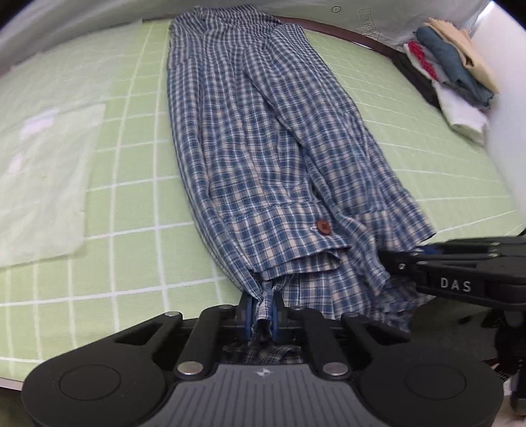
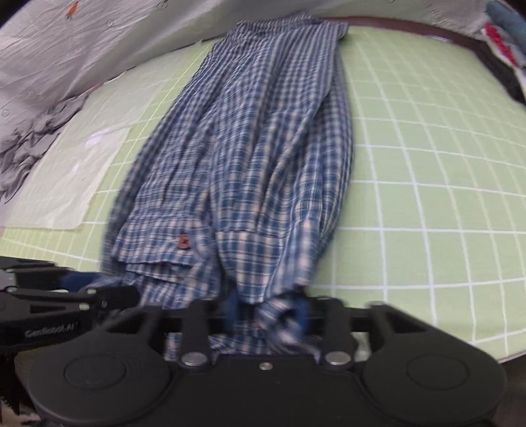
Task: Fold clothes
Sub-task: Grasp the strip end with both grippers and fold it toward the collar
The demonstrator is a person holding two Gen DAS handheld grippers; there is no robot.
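A blue and white plaid shirt [image 1: 250,144] lies lengthwise on the green grid mat [image 1: 131,203], folded into a long narrow strip with a cuffed sleeve and brown button [image 1: 322,227] on top. My left gripper [image 1: 262,312] is shut on the shirt's near hem at its left corner, cloth bunched between the blue pads. In the right wrist view the same shirt [image 2: 250,147] runs away from me, and my right gripper [image 2: 269,310] is shut on the hem's right corner. Each gripper shows in the other's view: the right one [image 1: 404,259], the left one [image 2: 98,289].
A stack of folded clothes [image 1: 457,75] sits at the mat's far right edge. A pale translucent sheet [image 1: 42,184] lies on the mat's left. Grey crumpled fabric [image 2: 49,82] lies beyond the left side. A dark table rim [image 2: 411,28] curves along the far edge.
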